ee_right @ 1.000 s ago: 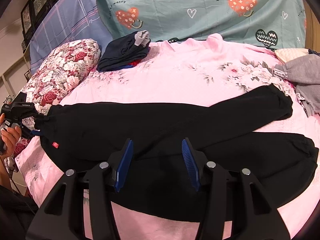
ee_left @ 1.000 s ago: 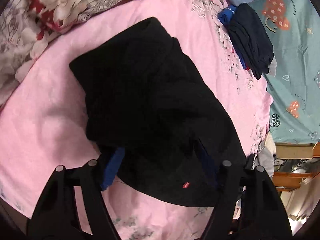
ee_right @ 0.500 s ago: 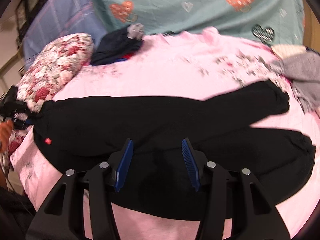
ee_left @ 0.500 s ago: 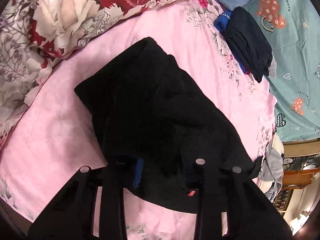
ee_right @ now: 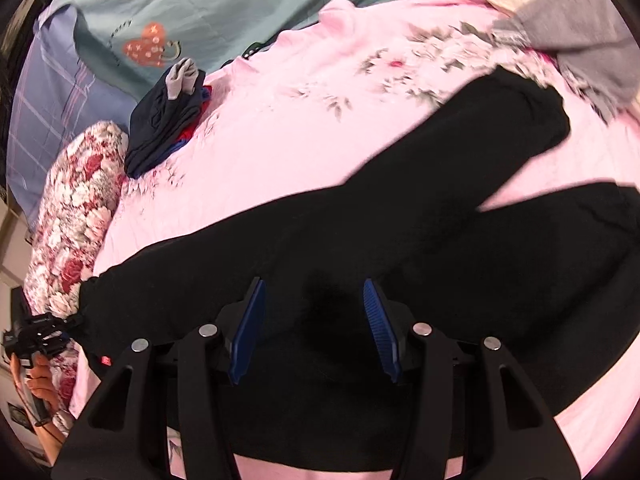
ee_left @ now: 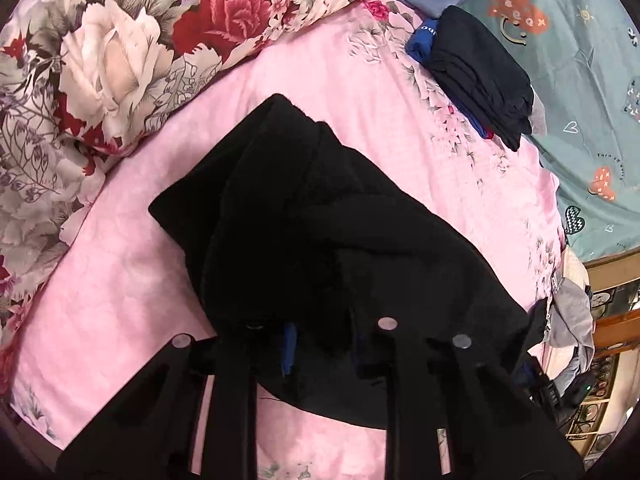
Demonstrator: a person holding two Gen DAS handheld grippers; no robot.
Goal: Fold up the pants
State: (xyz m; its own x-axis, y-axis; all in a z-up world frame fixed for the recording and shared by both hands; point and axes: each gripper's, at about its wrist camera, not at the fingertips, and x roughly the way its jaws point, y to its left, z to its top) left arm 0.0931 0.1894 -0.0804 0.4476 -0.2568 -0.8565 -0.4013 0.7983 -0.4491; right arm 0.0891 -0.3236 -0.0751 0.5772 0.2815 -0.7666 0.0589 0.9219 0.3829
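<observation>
Pants (ee_right: 360, 240): spread across the bed sheet (ee_right: 280, 152).
Folded pile (ee_right: 164, 124): behind the pants, by the pillow (ee_right: 76, 216).

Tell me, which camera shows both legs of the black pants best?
The right wrist view: the black pants stretch across the pink sheet, both legs splitting apart at the right. The left wrist view shows only the bunched waist end.

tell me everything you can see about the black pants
The black pants are soft, fleecy-looking fabric, spread lengthwise across the pink bedsheet, two legs splayed apart at the far end. A small red tag sits near the waistband. The left gripper has just been closing on the waist edge; the right gripper hovers open above the middle.
</observation>
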